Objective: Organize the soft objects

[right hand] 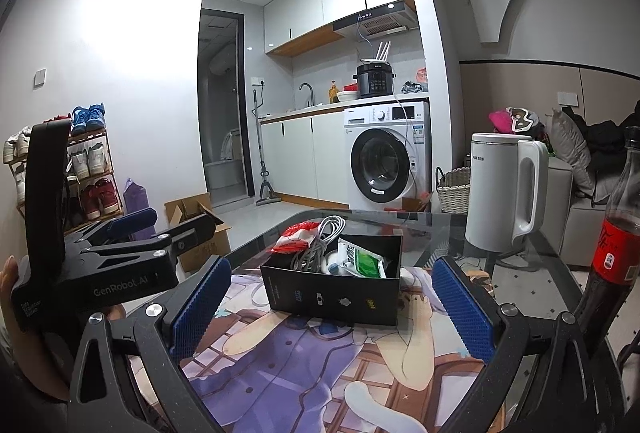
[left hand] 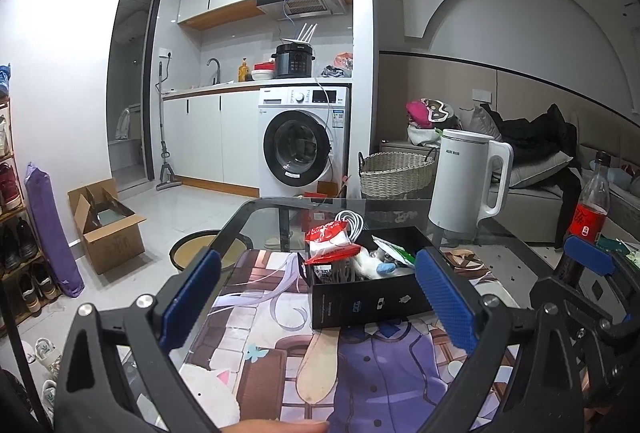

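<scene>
- Now, black box sits mid-mat on glass table, already stuffed: red-white packet, white cable, green-white pouch, small plush bits.
- Looks mostly done; mat around box shows nothing loose.
- Left gripper spread wide, holding nothing; right gripper likewise, both aimed at box.
- Kettle, cola bottle near right edge.

The black box hides its lower contents; the cola bottle is cut off rightward.
</scene>
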Tool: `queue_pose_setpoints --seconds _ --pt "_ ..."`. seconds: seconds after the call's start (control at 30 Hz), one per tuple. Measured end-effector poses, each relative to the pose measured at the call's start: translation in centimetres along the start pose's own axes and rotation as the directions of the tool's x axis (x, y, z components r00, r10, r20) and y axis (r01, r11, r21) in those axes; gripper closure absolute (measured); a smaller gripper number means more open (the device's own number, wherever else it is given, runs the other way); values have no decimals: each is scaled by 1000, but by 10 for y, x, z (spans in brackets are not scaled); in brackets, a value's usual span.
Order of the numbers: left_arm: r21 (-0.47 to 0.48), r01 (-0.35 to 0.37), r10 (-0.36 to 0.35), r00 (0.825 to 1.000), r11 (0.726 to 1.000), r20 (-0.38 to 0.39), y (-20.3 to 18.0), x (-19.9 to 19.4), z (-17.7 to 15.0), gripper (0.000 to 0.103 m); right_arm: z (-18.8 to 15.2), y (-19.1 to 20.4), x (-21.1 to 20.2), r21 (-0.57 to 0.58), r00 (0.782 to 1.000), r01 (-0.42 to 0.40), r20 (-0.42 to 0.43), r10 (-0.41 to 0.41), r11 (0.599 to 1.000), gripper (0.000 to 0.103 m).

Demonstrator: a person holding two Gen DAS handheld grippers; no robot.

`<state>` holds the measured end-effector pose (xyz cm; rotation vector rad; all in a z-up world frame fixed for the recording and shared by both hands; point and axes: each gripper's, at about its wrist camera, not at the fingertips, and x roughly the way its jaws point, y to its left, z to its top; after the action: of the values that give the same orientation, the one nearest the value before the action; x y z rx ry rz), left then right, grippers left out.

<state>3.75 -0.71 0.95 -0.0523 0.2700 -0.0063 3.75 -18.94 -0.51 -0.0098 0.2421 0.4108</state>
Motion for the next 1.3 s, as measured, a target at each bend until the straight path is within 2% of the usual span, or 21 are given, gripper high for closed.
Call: queue_pose_setpoints --seconds 0.17,1.3 --pt "2 -15 15 1000 1000 2 0 0 -1 0 -1 -1 1 4 1000 -1 2 1 1000 1" --pt "31 -14 14 1000 999 11 -6 0 0 0 -1 -2 2 4 1000 -3 2 3 1000 1"
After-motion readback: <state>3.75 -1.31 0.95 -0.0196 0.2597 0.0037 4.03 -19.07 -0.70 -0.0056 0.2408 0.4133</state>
